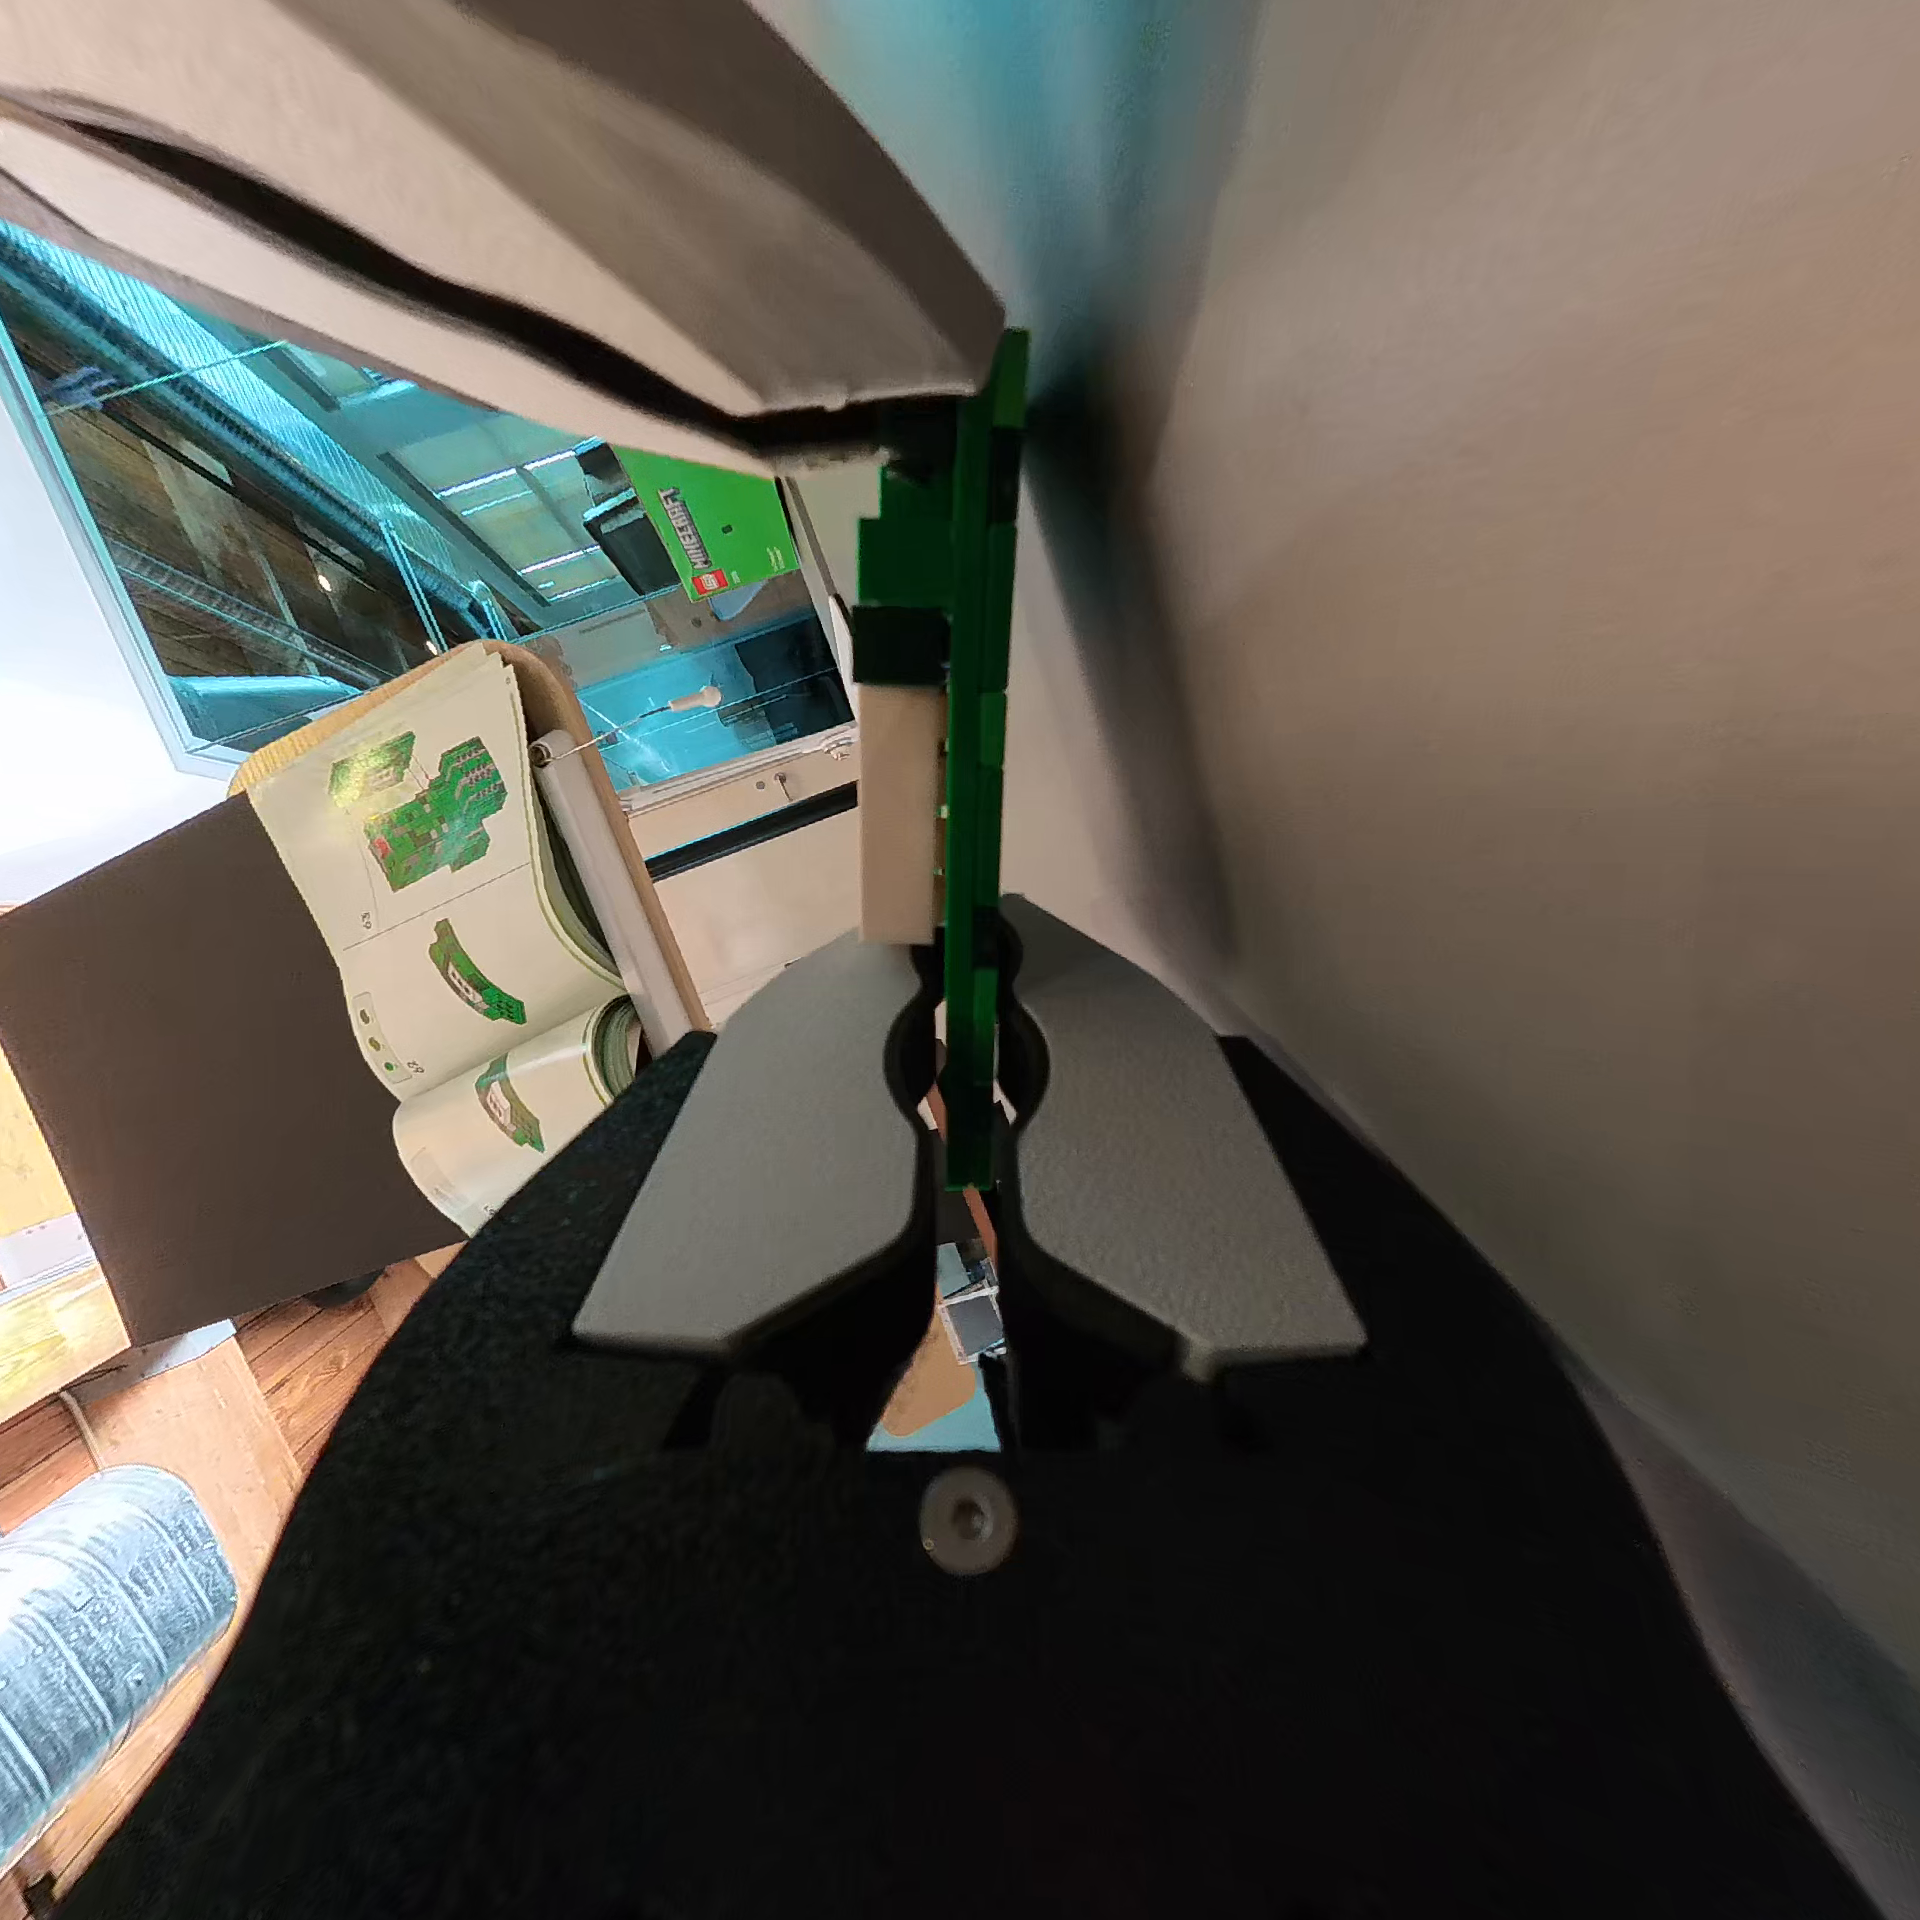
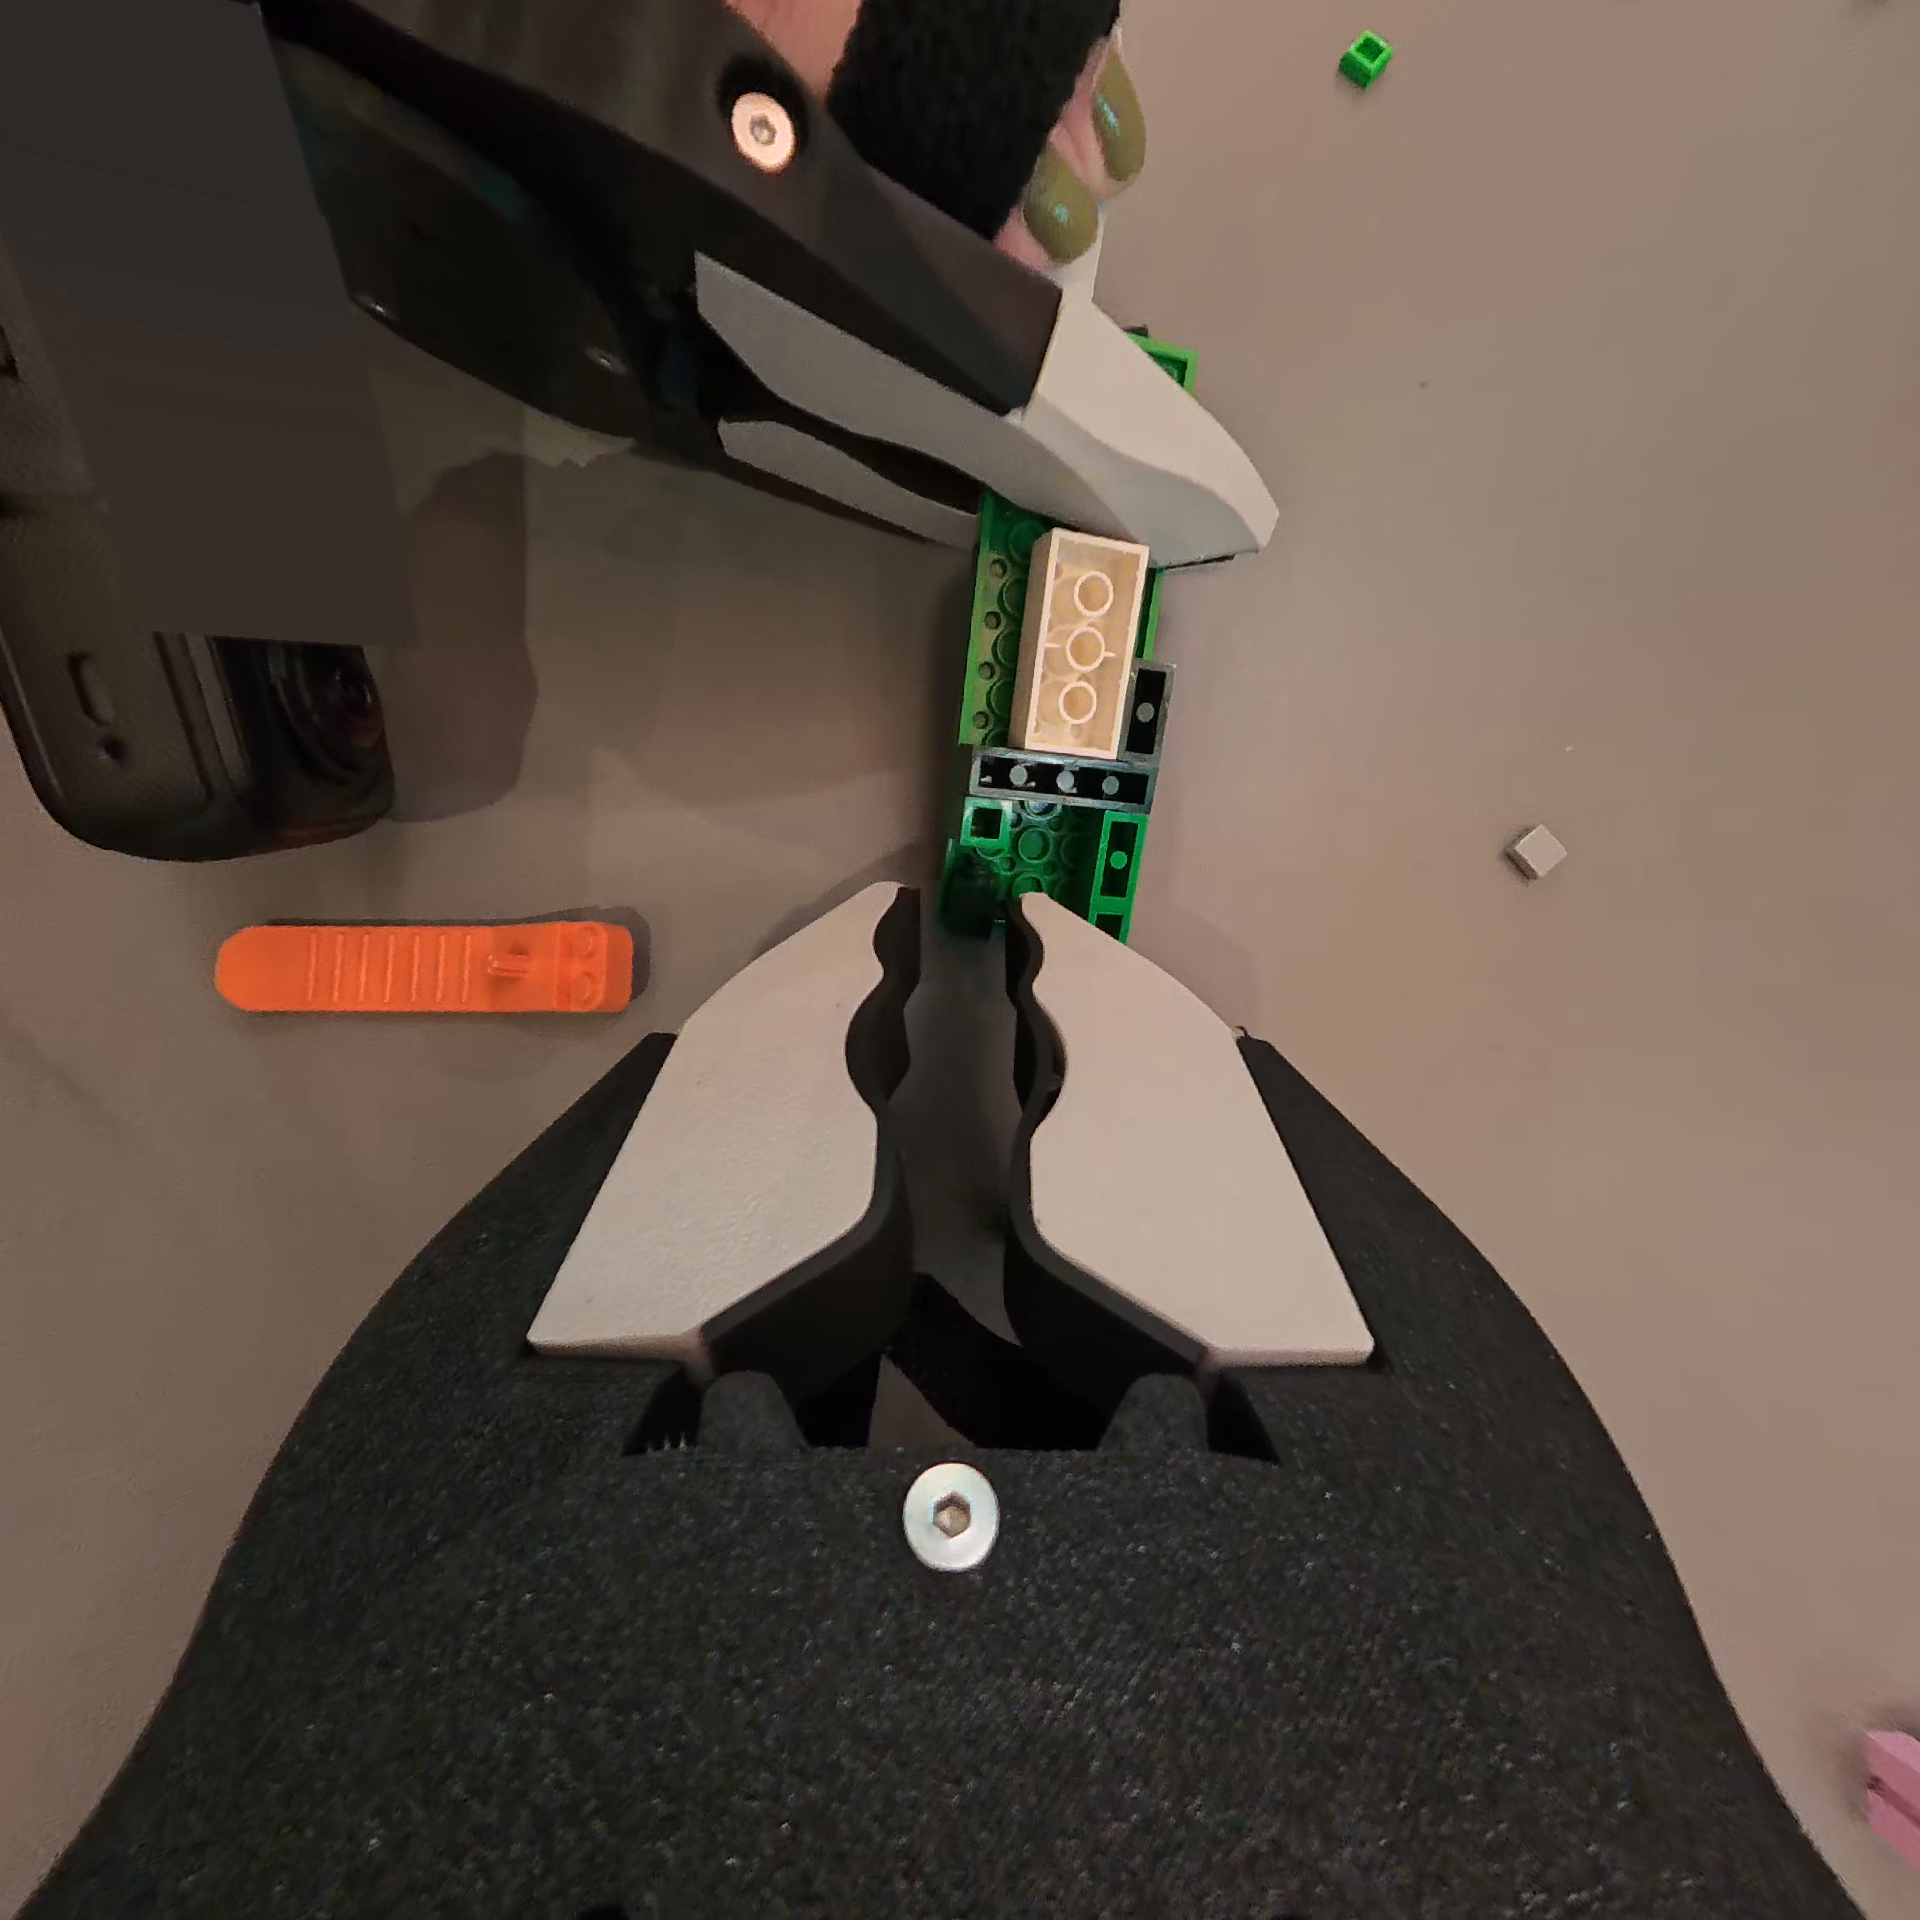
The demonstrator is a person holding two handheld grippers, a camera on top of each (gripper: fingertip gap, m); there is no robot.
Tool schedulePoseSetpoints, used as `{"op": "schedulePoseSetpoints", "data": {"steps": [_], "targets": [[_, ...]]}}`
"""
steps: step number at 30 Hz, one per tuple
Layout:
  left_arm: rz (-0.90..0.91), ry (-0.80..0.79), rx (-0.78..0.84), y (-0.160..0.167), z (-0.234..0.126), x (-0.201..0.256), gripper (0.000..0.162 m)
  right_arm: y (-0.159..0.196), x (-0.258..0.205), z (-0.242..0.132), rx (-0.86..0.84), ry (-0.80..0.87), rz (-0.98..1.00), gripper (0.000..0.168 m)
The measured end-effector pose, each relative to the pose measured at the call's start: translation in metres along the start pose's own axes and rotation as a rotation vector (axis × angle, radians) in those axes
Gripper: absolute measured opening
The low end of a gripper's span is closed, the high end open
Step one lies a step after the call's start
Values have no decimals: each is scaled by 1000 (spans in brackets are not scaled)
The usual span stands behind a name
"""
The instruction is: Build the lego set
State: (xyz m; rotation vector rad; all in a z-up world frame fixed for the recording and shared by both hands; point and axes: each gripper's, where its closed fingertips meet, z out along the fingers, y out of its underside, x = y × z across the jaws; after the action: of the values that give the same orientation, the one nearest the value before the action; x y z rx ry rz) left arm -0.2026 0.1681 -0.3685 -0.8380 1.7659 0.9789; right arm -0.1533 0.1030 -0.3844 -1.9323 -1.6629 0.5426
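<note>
Your left gripper [image 1: 971, 1039] has its fingers clamped on the thin edge of the green lego assembly [image 1: 977, 790], holding it on edge against the grey table [image 1: 1558, 727] — studs hidden, underside facing your right camera. A tan brick [image 2: 1081, 649] sits on that underside, with black pieces beside it. Your right gripper [image 2: 961, 914] has its fingers slightly parted, empty, tips just at the plate's near end. Here's the risk: you're pinching a stack of thin plates by one end, so a push from the right could lever layers apart or twist the assembly out of your hold. The orange brick separator [image 2: 426, 966] lies well apart to the left, and loose bits — a green stud piece [image 2: 1364, 57] and a grey tile [image 2: 1536, 852] — are scattered beyond.
</note>
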Motion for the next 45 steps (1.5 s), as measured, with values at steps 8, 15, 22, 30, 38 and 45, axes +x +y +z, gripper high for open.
{"op": "schedulePoseSetpoints", "data": {"steps": [8,15,22,30,38,45], "targets": [[-6,6,1,1,0,1,5,9,3,-5,40,14,49,15],[-14,13,3,1,1,2,5,7,3,-3,139,-9,96,10],[-18,17,2,0,1,2,5,0,4,-4,201,-19,101,0],[-22,21,2,0,1,3,5,-4,6,-6,218,7,73,0],[-25,22,1,0,1,3,6,-9,12,-5,251,66,47,0],[-39,31,5,0,1,4,6,-8,14,-9,266,164,-61,10]]}}
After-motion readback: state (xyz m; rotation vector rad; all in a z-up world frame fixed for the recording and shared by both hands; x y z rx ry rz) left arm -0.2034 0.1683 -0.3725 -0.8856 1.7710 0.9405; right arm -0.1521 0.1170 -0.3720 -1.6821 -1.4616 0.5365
